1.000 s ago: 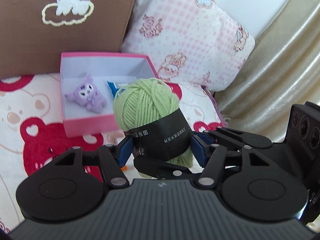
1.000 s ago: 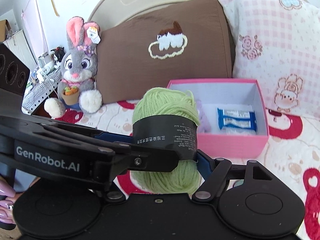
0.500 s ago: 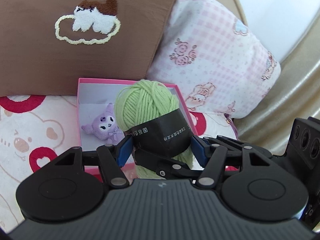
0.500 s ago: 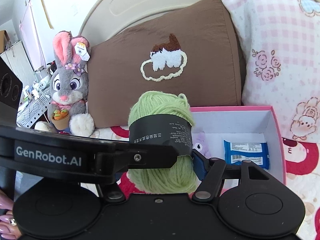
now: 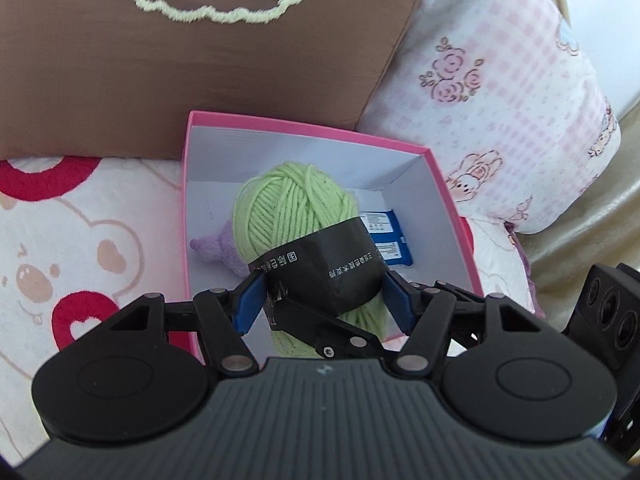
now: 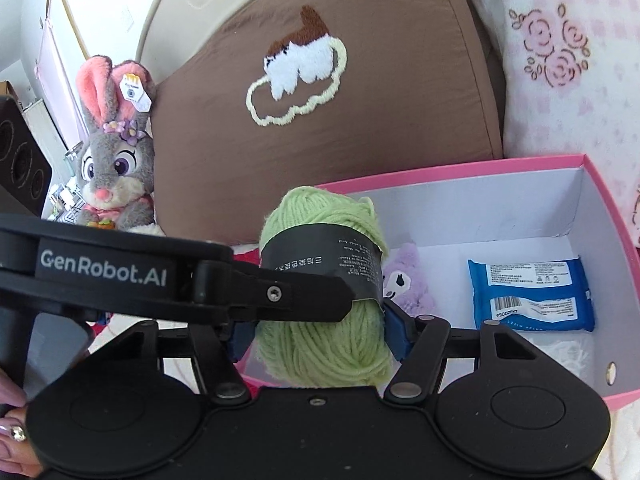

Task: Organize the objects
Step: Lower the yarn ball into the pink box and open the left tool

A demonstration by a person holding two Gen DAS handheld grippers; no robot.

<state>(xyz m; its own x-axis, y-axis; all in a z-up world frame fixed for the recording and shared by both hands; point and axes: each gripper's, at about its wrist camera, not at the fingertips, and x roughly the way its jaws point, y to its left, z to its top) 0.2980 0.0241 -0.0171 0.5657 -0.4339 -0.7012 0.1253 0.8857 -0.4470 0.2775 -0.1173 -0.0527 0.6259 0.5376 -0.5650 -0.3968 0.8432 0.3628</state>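
A green yarn ball (image 5: 294, 208) with a black paper band is held by both grippers at once. My left gripper (image 5: 322, 298) is shut on its band, and my right gripper (image 6: 320, 330) is shut on it from the other side. The yarn (image 6: 320, 344) hangs over the open pink box (image 5: 448, 184), above its near left part. Inside the box lie a purple plush toy (image 6: 408, 280) and a blue wipes packet (image 6: 528, 296). The left gripper's arm crosses the right wrist view.
A brown cushion (image 6: 360, 120) and a pink checked pillow (image 5: 500, 100) stand behind the box. A grey rabbit plush (image 6: 116, 168) sits at the far left. The box (image 6: 600, 208) rests on a bear-print blanket (image 5: 80, 240).
Both grippers have carried the yarn forward, from in front of the box to over its inside. The box and cushions now look nearer.
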